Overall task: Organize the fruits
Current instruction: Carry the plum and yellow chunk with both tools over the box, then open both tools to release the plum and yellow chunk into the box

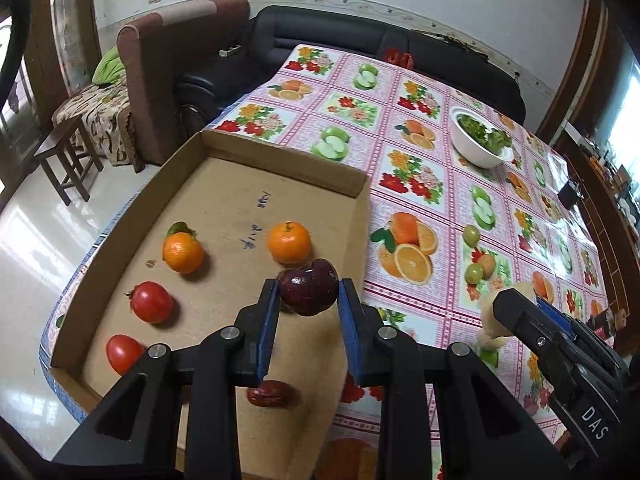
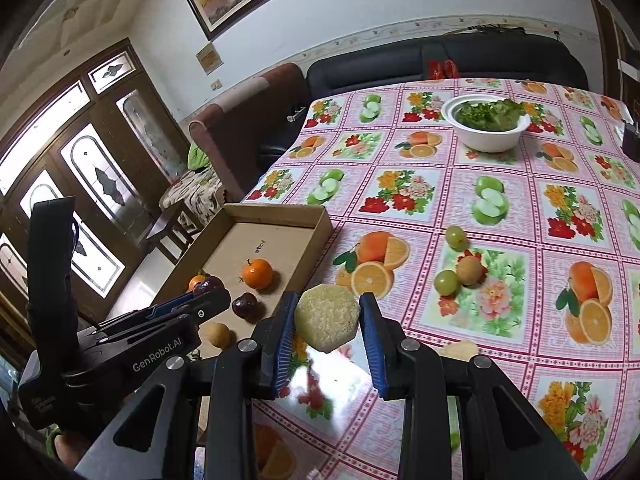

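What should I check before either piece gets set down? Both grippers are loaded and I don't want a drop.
1. Left gripper clamped on the dark plum: ok.
2. Right gripper clamped on the pale cut fruit piece: ok.
3. Plum over the cardboard box: ok.
4. Free floor in the box near the oranges: ok.
5. Cut piece over the box: not ok, it hangs over the tablecloth.
6. Grip firmness on either fruit: cannot tell.
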